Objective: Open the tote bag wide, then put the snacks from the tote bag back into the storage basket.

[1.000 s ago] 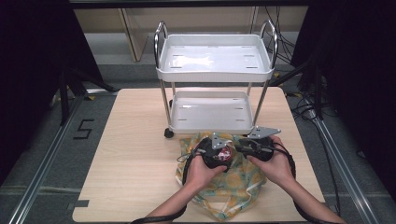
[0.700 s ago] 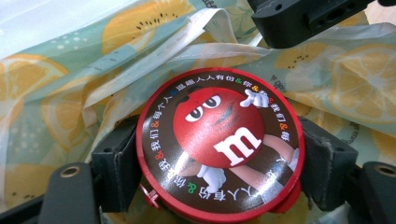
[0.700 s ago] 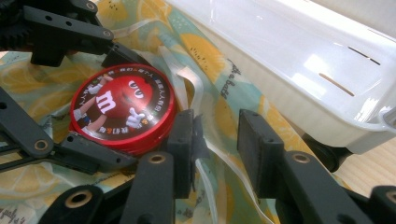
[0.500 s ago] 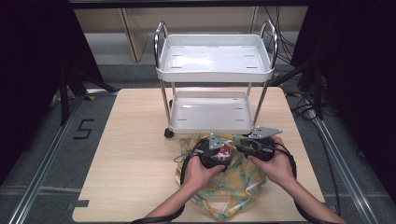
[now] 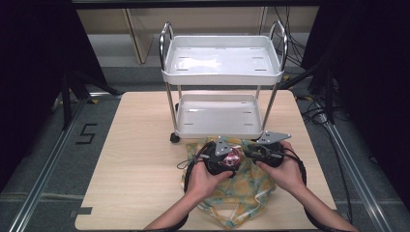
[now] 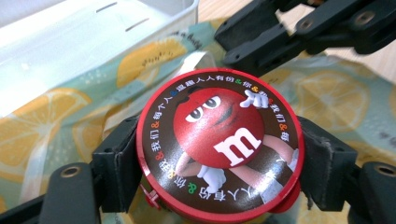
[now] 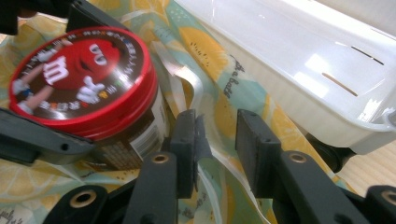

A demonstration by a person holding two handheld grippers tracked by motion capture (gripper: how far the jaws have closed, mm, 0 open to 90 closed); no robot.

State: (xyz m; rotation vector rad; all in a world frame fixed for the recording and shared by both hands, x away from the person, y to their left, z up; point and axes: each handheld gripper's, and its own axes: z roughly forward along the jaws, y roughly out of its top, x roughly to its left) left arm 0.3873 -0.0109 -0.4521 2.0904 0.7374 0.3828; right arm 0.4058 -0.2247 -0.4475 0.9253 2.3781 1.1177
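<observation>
Little has shifted since the earlier frame: both hands stay over the cloth bag, and the left gripper's jaws have closed a touch further, then held, with the tin between them. In the left gripper view the left gripper (image 6: 219,154) has its two black pads pressed against opposite sides of the red-lidded candy tin (image 6: 219,147), so it is clamped on the tin, held wide by the tin's round body. The lid faces the camera, printed with a red cartoon character and a ring of small writing. In the right gripper view the right gripper (image 7: 217,140) stands with its jaws at a narrow gap, having just closed slightly; a pale strap (image 7: 184,77) of the bag runs down toward that gap, but whether the pads press on it cannot be told. The tin sits just beside this gripper's left jaw. Under both lies the cloth bag (image 5: 241,191), light green with yellow and orange citrus slices, crumpled on the near part of the wooden table (image 5: 135,159). In the high view the two grippers are close together above the bag, each in one hand. Just beyond the bag stands a white two-shelf cart (image 5: 222,72) with chrome handles, its lower tray nearest the tin.
</observation>
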